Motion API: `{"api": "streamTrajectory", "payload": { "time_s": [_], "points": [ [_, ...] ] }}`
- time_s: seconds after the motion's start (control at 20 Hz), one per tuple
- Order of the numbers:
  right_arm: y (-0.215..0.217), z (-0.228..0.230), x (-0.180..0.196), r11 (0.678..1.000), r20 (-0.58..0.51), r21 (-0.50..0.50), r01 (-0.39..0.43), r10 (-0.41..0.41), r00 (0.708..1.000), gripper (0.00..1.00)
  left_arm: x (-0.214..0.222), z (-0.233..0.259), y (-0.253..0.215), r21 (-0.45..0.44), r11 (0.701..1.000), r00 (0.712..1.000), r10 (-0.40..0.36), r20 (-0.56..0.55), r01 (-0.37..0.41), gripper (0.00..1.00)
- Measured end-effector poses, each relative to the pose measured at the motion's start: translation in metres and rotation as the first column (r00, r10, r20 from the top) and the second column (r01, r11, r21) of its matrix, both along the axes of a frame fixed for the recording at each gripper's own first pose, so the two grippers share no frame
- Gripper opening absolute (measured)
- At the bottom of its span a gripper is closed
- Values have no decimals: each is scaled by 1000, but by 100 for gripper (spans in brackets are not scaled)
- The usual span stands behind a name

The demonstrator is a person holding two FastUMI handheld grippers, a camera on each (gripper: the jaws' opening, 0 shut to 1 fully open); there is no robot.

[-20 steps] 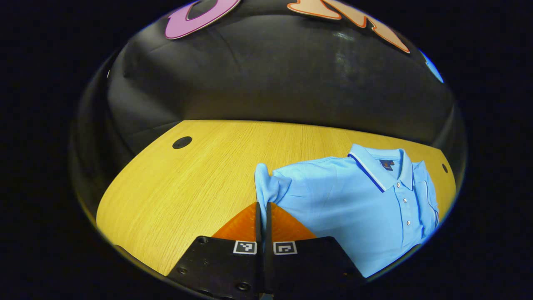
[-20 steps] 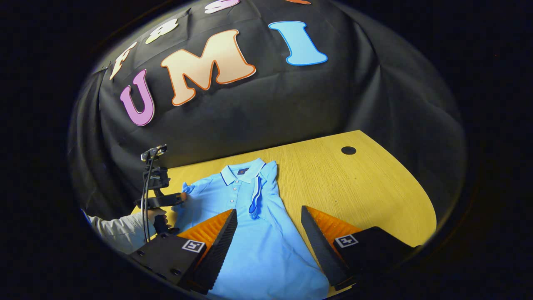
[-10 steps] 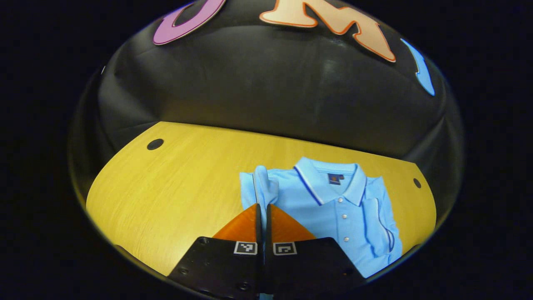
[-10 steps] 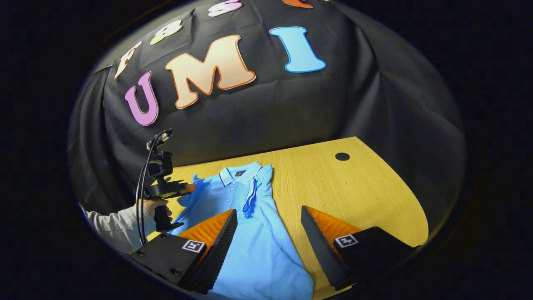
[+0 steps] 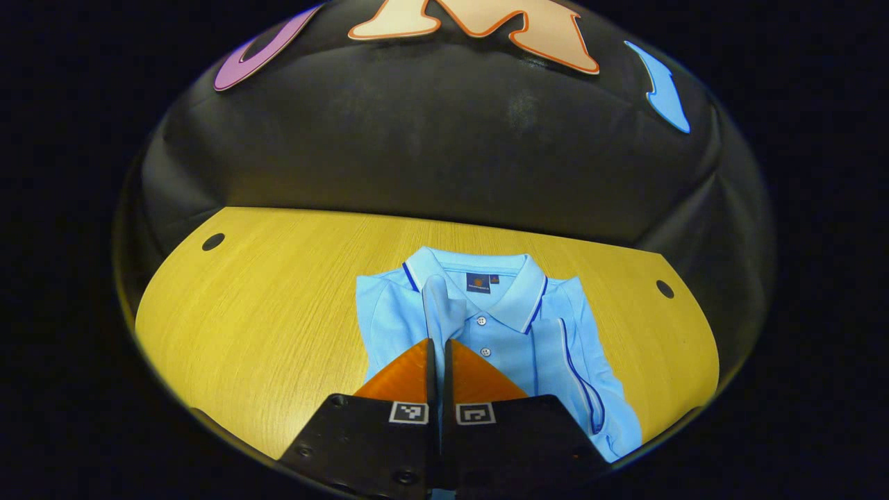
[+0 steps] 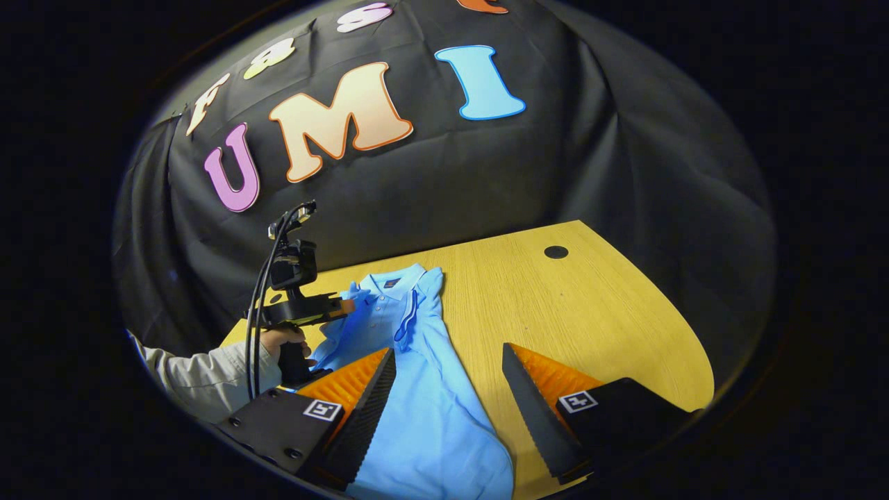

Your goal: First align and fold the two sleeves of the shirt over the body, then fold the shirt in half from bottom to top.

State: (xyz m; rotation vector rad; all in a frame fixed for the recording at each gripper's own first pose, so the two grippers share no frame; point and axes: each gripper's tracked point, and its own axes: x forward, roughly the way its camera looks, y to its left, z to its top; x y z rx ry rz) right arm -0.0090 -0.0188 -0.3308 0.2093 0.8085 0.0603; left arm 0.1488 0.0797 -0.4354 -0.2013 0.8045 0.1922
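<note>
Shirt (image 5: 528, 347) flat on table (image 5: 264, 326), left gripper (image 5: 439, 347) pinching sleeve (image 5: 439, 305) over the collar, right gripper (image 6: 448, 389) spread.

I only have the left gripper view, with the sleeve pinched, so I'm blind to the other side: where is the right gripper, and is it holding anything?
Observer: The right gripper is open and holds nothing, above the lower part of the shirt.
Operator: How does that lower part lie?
Observer: Spread on the table, running down between the right gripper's fingers; its hem is out of sight.
Operator: And my gripper from there?
Observer: The left gripper, carrying the sleeve, is over the chest beside the collar, with a hand on its handle.
</note>
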Motion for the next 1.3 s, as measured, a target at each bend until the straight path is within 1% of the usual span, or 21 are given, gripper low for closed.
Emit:
{"api": "streamTrajectory", "payload": {
  "time_s": [0.1,0.15,0.25,0.3,0.4,0.6,0.8,0.9,1.1,1.2,1.3],
  "points": [
    [1,1,0,1000,4,1,-6,6,1000,97,-3,3,-8,-39,999,1000,-16,4,16,1],
    [2,2,0,1000,9,3,-9,9,1000,97,-7,7,-7,-31,999,1000,-21,7,21,21],
    [4,6,1,1000,16,11,-16,15,1000,97,-16,22,5,33,999,1000,-22,19,21,72],
    [8,5,-1,1000,22,15,-21,21,1000,97,-21,28,6,47,999,999,-21,29,19,98],
    [11,9,-3,999,40,11,-36,36,999,97,-35,48,9,60,998,998,-24,63,21,96],
    [12,14,-16,997,79,-15,-79,80,994,97,-80,90,14,82,996,992,-37,117,27,96],
    [4,13,-37,992,97,-53,-117,121,988,97,-136,121,15,118,992,990,-58,128,43,96],
    [0,13,-49,991,95,-58,-123,128,987,97,-164,131,14,127,991,991,-63,122,47,96],
    [-7,7,-78,986,73,-76,-146,151,986,97,-219,139,13,179,982,993,-76,94,58,96],
    [-8,0,-97,983,51,-84,-165,169,984,97,-247,134,11,180,982,995,-68,68,55,96],
    [-9,-9,-116,978,22,-92,-187,190,982,97,-279,122,8,163,985,998,-55,22,51,96]
  ]
}}
